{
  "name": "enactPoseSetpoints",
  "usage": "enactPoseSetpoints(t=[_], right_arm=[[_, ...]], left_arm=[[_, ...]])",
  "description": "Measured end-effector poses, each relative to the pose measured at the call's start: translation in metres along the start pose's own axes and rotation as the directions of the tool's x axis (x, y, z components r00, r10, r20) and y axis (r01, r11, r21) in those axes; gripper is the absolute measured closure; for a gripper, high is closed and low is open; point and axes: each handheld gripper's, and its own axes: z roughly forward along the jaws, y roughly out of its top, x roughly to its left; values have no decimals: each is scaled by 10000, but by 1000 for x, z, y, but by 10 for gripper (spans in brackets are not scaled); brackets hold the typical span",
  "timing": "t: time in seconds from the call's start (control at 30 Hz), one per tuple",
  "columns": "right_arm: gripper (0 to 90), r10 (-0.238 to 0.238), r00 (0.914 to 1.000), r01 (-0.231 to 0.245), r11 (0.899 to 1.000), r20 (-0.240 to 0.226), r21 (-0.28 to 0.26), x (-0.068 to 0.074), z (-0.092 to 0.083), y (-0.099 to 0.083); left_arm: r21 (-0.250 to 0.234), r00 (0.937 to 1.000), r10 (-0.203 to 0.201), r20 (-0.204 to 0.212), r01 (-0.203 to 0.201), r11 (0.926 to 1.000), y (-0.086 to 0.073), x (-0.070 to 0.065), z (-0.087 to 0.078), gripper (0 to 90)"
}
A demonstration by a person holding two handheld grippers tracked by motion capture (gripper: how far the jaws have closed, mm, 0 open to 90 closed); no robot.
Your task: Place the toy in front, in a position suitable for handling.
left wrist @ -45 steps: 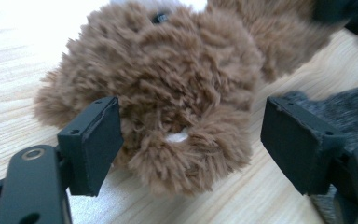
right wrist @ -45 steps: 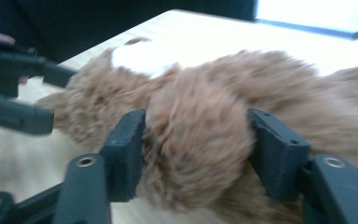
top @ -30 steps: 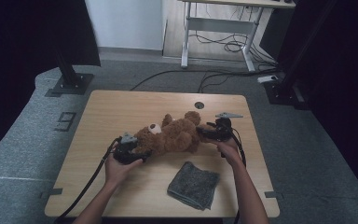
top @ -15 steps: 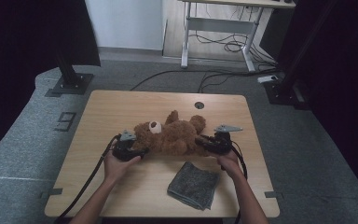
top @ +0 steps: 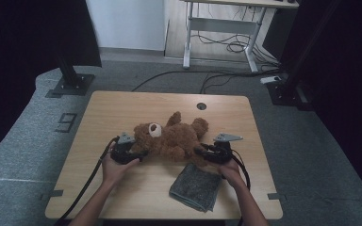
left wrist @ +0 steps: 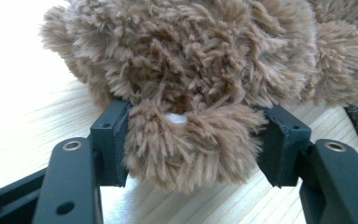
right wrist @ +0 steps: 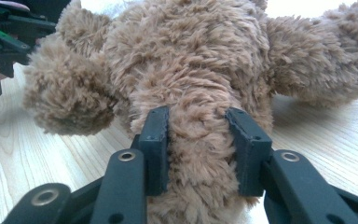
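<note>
Both grippers, left [top: 131,153] and right [top: 206,153], now clamp the bear [top: 169,139], dragged nearer the person; probably repositioning.

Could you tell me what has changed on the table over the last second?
The teddy bear, gripped at either end by the left gripper and the right gripper, has been drawn toward the person's edge of the table, both hands pulling back with it. The grips look unchanged, and the grey cloth has stayed in place.
</note>
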Motion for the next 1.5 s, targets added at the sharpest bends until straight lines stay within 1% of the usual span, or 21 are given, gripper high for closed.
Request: enactPoseSetpoints(t=[0.07, 0.2, 0.27, 0.33, 0.4, 0.43, 0.5, 0.57, 0.63, 0.7, 0.77, 0.83, 1.03, 1.17, 1.33, 1.43, 1.5], right_arm=[[594, 130, 9999, -131, 9999, -48, -98, 0, 0, 1], [570, 54, 10000, -53, 9999, 32, -91, 0, 0, 2], [544, 78, 9999, -78, 9999, 110, -83, 0, 0, 2], [532, 168, 9997, -166, 9998, 152, -127, -2, -1, 2], [503, 184, 9996, -179, 9996, 224, -202, -3, -1, 2], [483, 198, 9992, -188, 9993, 349, -310, -4, -2, 2], [470, 238, 9989, -223, 9990, 402, -388, -4, -2, 2], [434, 331, 9981, -307, 9984, 517, -469, -5, -2, 3], [424, 338, 9976, -309, 9984, 597, -479, -5, -2, 3], [411, 375, 9974, -349, 9985, 610, -431, -6, -1, 2], [402, 363, 9971, -337, 9986, 664, -406, -5, 0, 2], [400, 344, 9969, -316, 9987, 701, -404, -5, 0, 2], [389, 337, 9966, -310, 9988, 748, -374, -5, 0, 2], [388, 360, 9965, -331, 9987, 756, -386, -6, 0, 2], [382, 386, 9962, -356, 9986, 782, -398, -6, 1, 1], [382, 435, 9962, -405, 9983, 752, -408, -6, 1, 0], [382, 429, 9962, -400, 9984, 752, -401, -6, 1, 0]], left_arm=[[-32, 10000, 3, -51, -3, 10000, 0, 1, -1, 362], [-135, 9999, -50, -97, 49, 9999, 2, 4, -4, 354], [-236, 9999, -56, -133, 52, 9997, 2, 4, -9, 346], [-361, 9999, -105, -125, 100, 9993, 2, 2, -15, 339], [-402, 10000, -14, -94, 11, 9992, 1, -2, -22, 329], [-444, 10000, 23, -23, -24, 9990, 0, -5, -25, 320], [-535, 9997, 44, 231, -31, 9986, -2, -13, -31, 322], [-486, 9985, 152, 531, -127, 9987, -4, -22, -33, 321], [-423, 9961, 183, 867, -147, 9990, -6, -30, -33, 320], [-240, 9921, 192, 1239, -163, 9996, -8, -39, -30, 315], [-17, 9897, 316, 1399, -317, 9995, -9, -47, -24, 308], [121, 9869, 344, 1576, -367, 9993, -11, -53, -18, 305], [417, 9817, 421, 1856, -507, 9978, -14, -67, -3, 297], [450, 9779, 478, 2034, -581, 9973, -14, -74, 2, 296], [490, 9708, 639, 2310, -772, 9958, -15, -88, 8, 297], [674, 9659, 765, 2475, -959, 9931, -18, -97, 15, 296], [726, 9636, 813, 2546, -1028, 9920, -18, -102, 19, 295]])
